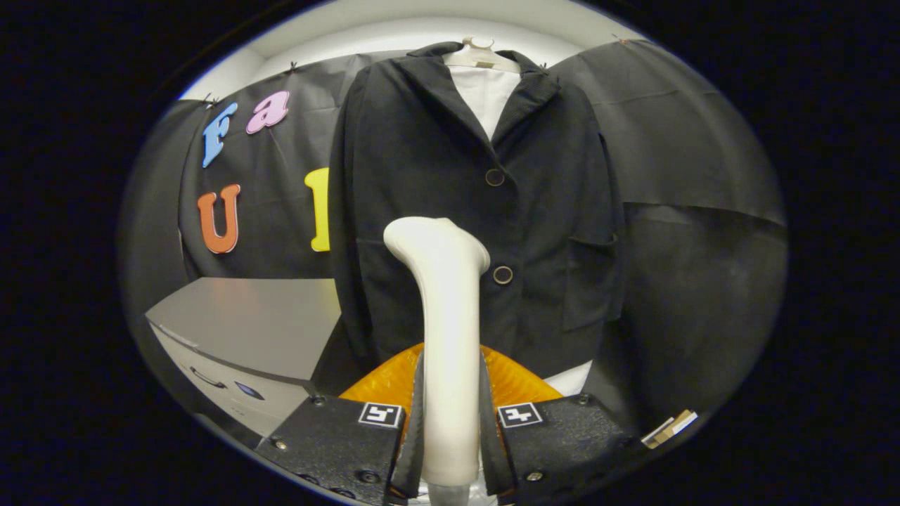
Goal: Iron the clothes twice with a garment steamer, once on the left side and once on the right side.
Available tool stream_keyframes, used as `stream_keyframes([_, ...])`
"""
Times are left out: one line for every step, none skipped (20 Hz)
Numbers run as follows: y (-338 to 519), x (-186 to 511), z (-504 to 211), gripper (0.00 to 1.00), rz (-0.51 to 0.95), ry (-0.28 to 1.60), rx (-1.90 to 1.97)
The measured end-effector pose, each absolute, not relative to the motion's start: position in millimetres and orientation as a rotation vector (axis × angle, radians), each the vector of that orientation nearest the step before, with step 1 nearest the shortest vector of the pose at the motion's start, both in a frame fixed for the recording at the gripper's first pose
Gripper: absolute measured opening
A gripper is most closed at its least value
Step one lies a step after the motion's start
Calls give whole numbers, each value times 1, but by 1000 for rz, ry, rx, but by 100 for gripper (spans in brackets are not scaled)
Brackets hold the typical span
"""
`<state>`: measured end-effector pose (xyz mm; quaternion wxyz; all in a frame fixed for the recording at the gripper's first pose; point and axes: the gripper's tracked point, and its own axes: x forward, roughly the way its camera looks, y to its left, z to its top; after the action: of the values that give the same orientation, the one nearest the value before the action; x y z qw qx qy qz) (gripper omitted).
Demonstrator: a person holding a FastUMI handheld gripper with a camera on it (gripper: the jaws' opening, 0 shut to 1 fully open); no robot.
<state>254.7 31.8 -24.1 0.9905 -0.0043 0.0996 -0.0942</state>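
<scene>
A black jacket [450,176] with two buttons hangs on a white hanger [481,56] straight ahead, over a white inner layer. My gripper [450,422] is shut on the handle of a white garment steamer [446,316], both fingers pressing its sides. The steamer stands upright between the fingers, its bent head near the jacket's lower left front, just left of the lower button [503,275]. I cannot tell whether the head touches the cloth.
A grey box-like cabinet [246,330] stands low to the left of the jacket. An orange ribbed surface [520,383] lies just beyond the fingers under the steamer. Black cloth walls hang behind and to the right of the jacket.
</scene>
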Motion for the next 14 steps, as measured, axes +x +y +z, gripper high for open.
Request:
stream_keyframes([31,254,-27,37,-189,210,-7])
stream_keyframes([30,253,-31,37,-191,221,-2])
stream_keyframes([29,252,-39,37,-194,237,1])
stream_keyframes([29,250,-46,37,-197,253,3])
stream_keyframes([28,248,-55,37,-199,269,0])
stream_keyframes([27,246,-62,36,-201,285,-4])
stream_keyframes([26,245,-72,36,-200,305,-5])
stream_keyframes([26,243,-80,37,-200,327,-5])
stream_keyframes([24,242,-90,37,-202,351,-4])
stream_keyframes([22,241,-96,36,-204,369,-4])
stream_keyframes([19,240,-104,37,-209,384,-7])
stream_keyframes([21,240,-107,36,-211,395,-11])
stream_keyframes([21,240,-110,36,-214,402,-13])
stream_keyframes([20,240,-112,37,-215,409,-18])
